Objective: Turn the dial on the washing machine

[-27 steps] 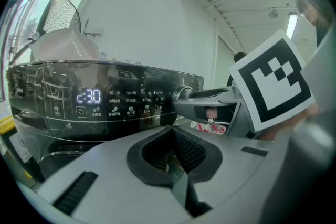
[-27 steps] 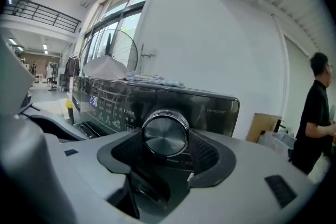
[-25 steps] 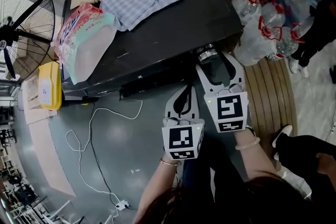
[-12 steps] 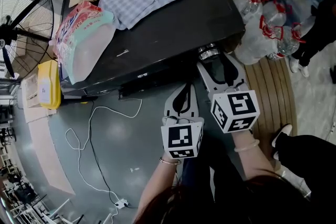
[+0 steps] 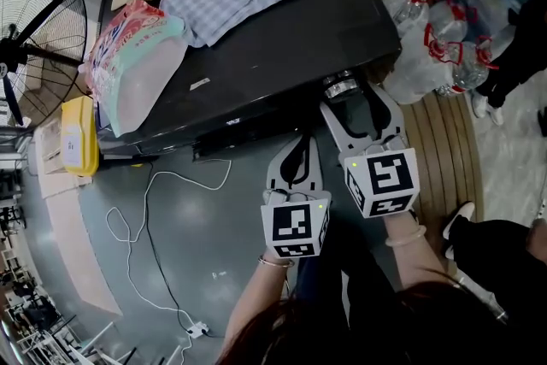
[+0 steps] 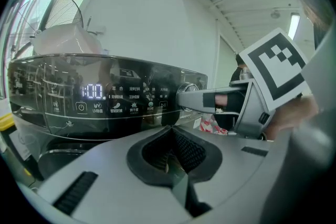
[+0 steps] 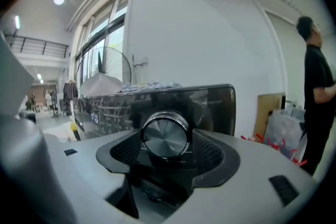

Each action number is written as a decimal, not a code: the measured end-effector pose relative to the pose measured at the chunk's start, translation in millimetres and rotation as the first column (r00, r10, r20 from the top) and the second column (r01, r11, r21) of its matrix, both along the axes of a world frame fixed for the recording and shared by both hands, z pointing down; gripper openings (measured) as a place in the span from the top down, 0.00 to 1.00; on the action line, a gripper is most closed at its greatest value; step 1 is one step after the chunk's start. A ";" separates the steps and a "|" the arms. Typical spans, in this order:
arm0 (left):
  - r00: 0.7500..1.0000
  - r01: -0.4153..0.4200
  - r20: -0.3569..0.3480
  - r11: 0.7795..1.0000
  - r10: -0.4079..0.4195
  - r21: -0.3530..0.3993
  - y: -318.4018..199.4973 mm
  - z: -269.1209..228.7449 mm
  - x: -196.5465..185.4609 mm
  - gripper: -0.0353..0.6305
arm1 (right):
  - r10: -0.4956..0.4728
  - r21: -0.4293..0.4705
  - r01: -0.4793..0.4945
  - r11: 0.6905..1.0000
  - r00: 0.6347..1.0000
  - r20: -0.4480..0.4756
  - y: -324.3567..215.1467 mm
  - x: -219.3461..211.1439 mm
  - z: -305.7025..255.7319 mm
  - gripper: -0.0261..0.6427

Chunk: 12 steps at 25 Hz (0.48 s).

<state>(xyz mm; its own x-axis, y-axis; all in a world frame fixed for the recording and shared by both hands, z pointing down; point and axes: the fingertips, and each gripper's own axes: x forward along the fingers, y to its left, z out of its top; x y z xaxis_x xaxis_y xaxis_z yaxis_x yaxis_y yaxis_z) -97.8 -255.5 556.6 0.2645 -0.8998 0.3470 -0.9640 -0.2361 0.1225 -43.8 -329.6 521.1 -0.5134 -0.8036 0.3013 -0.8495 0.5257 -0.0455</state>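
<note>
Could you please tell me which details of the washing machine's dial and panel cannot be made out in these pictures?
Dial setting: right gripper view shows no legible marks; the right gripper, shut on it, covers its sides.
Panel labels: left gripper view, too small to read.
Washing machine front: head view, hidden under its own top.
</note>
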 end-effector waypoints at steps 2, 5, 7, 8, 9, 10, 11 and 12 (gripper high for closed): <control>1.000 0.000 -0.002 1.000 0.000 0.000 0.0 0.1 0.0 0.93 | -0.023 0.046 0.028 0.999 0.995 -0.101 1.5 -3.4 -0.4 0.49; 1.000 -0.001 -0.003 1.000 0.001 0.001 -0.5 0.1 1.0 0.93 | -0.034 0.111 0.058 0.992 0.979 -0.201 2.0 -5.6 -2.7 0.49; 1.000 0.002 -0.002 1.000 -0.002 0.003 -1.1 0.0 0.5 0.93 | -0.033 0.127 0.062 0.990 0.975 -0.220 1.3 -5.6 -3.1 0.51; 1.000 0.005 -0.002 1.000 -0.005 0.004 -1.2 0.1 0.1 0.93 | -0.033 0.127 0.062 0.990 0.975 -0.219 1.3 -5.3 -3.0 0.51; 1.000 0.007 -0.001 1.000 -0.007 0.005 -1.3 0.0 -0.2 0.93 | -0.032 0.126 0.060 0.990 0.976 -0.215 1.5 -5.0 -2.8 0.51; 1.000 0.008 0.000 1.000 -0.008 0.006 -1.5 -0.3 -0.4 0.93 | -0.031 0.123 0.057 0.991 0.977 -0.209 1.6 -4.8 -2.7 0.51; 1.000 0.008 0.000 1.000 -0.008 0.007 -1.9 -0.9 -0.5 0.93 | -0.029 0.120 0.054 0.991 0.979 -0.201 1.7 -4.7 -2.7 0.51; 1.000 0.008 0.000 1.000 -0.008 0.008 -2.2 -1.7 -0.7 0.93 | -0.027 0.116 0.050 0.992 0.980 -0.195 1.7 -4.6 -2.7 0.51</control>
